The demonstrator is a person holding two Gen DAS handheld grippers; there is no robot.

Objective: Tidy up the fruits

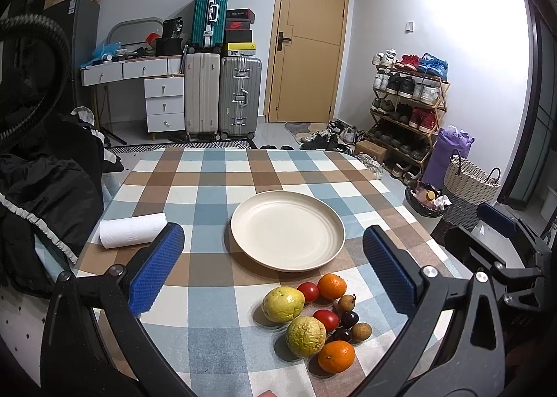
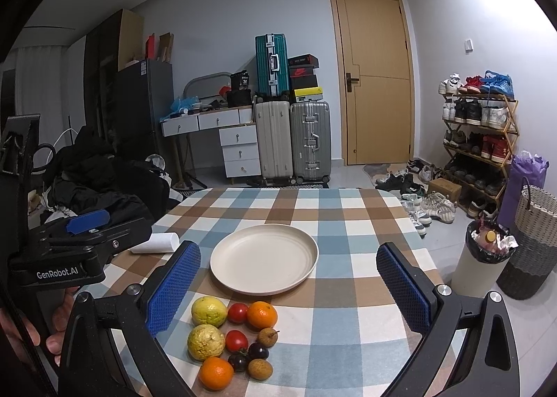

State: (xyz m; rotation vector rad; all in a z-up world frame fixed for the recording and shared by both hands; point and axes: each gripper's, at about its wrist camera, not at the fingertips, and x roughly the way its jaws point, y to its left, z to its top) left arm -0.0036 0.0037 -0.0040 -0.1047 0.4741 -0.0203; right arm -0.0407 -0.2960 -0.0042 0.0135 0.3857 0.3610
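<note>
While both hover: left tool (image 1: 273, 264) and right tool (image 2: 289, 287) gape wide, gripping nothing.
Fruits (image 2: 231, 339): clustered on the checked bench (image 2: 348, 327), just beside the bare plate (image 2: 264, 259).
Paper roll (image 1: 132, 230): near the bench's left edge.

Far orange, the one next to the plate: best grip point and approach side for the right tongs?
Grip the far orange across its middle, coming from above, tilted in from its open right side. A tomato sits tight against its left and the plate rim lies just beyond, so set the fingers front and back. The right tongs are open wide enough.
</note>
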